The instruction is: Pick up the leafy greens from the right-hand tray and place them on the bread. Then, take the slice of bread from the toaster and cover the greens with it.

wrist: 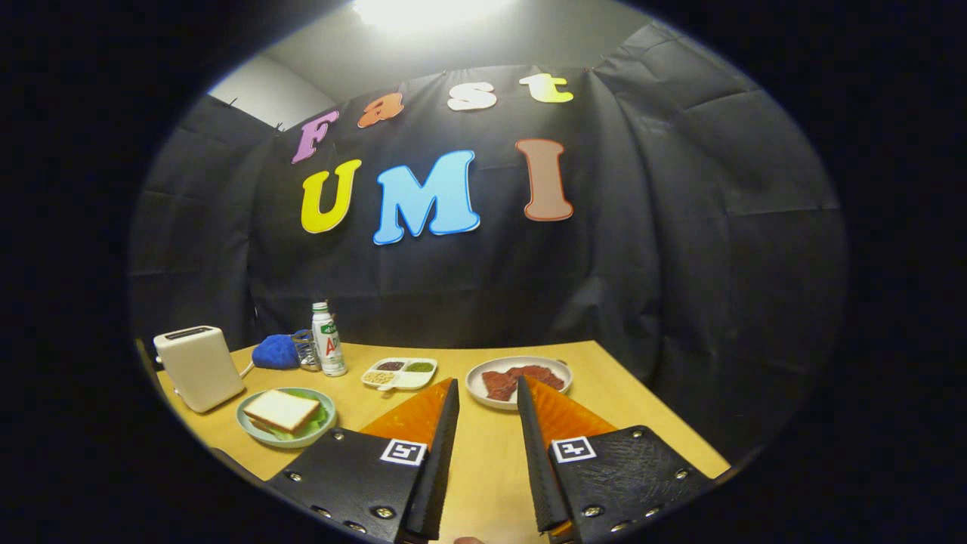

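Gripper [487,393] held above the near part of the wooden table [483,468], fingers spread apart with bare tabletop between them, pinching nothing.

Far left: cream toaster [198,367], slots on top (whether a slice sits inside cannot be told from this angle). Just right of it and nearer, a pale green plate [285,417] holding a slice of bread [281,410] that lies on top of the leafy greens [317,417]; green edges poke out from under the slice on its right and near sides.

Behind the plate, along the far edge of the table: a blue cloth-like lump [275,352], a small clear glass [305,352] beside it, then an upright white bottle [329,340] with a green cap.

Right of the bottle, a white divided tray [399,373] with dark, green and pale contents in separate compartments. Further right, just beyond the right finger's tip, a white round plate [518,381] with reddish meat slices.

Plate with bread is left of the left finger, well apart from it.
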